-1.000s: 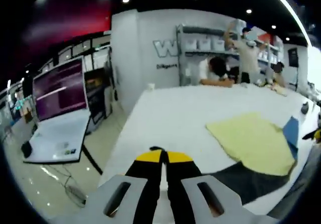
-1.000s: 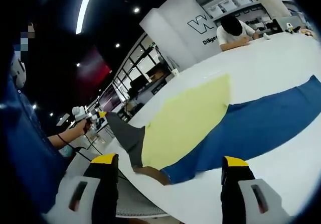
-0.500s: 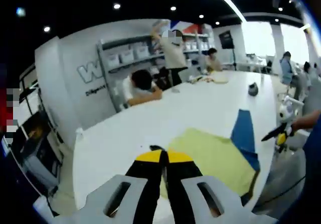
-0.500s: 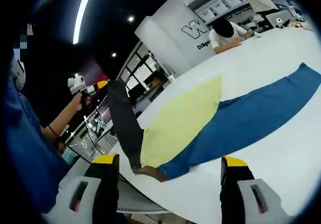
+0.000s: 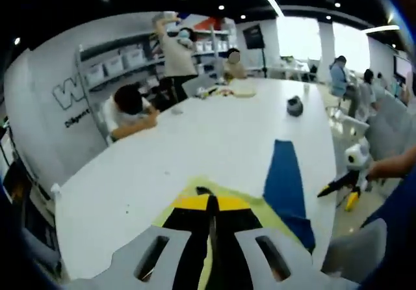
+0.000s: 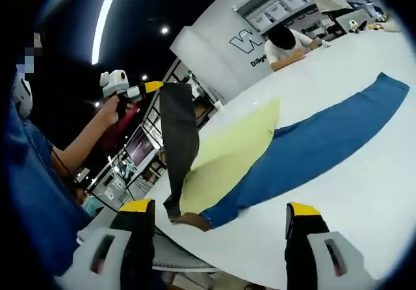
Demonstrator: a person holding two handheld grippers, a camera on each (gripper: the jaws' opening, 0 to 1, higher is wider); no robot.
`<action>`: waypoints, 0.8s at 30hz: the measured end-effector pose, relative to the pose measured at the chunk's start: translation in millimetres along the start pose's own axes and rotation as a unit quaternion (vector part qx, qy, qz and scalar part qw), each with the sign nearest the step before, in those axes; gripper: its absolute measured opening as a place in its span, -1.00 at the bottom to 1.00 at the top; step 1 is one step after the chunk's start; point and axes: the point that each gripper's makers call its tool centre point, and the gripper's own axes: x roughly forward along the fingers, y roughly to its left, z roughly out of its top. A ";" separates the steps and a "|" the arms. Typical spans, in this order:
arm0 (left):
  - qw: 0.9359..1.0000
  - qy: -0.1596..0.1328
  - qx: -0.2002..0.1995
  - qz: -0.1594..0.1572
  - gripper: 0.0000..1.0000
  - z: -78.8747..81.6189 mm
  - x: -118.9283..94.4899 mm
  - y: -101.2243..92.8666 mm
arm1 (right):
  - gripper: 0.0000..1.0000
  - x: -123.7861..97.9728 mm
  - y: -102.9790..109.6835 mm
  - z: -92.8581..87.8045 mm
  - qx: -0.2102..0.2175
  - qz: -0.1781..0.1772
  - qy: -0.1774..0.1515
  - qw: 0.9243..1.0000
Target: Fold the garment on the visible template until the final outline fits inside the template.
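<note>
Jaws of the left gripper (image 6: pixel 158 83) are pinched tight on the dark end of the garment (image 6: pixel 179 144), which hangs down from it above the white table (image 6: pixel 364 186). Ahead of the right gripper (image 6: pixel 221 213), whose jaws stand wide with nothing between them, the blue part lies flat beside the yellow template (image 6: pixel 231 153).

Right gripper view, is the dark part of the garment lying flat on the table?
No: the dark part hangs lifted above the table, pinched by the left gripper.
</note>
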 end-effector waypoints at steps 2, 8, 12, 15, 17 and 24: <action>1.000 -0.005 0.005 0.007 -1.00 2.9 -4.8 8.8 | 0.64 0.7 -0.1 -1.0 0.003 -0.003 -0.004 1.000; 0.999 -0.010 0.016 0.032 -1.00 8.3 -25.1 37.0 | 0.64 5.5 1.5 -9.3 0.009 -0.004 -0.005 1.000; 0.998 -0.011 0.014 0.063 -1.00 9.3 -53.0 52.4 | 0.63 9.2 6.2 -13.2 0.017 0.002 -0.009 1.000; 0.997 -0.010 0.007 0.080 -1.00 6.2 -69.8 65.6 | 0.63 11.3 8.5 -14.7 0.020 0.004 -0.012 1.000; 0.995 -0.009 0.000 0.096 -1.00 1.7 -80.4 82.6 | 0.63 11.9 10.1 -14.8 0.024 0.008 -0.017 1.000; 0.993 -0.004 -0.018 0.121 -1.00 -14.8 -110.1 106.5 | 0.63 12.8 12.6 -14.3 0.028 0.012 -0.023 0.999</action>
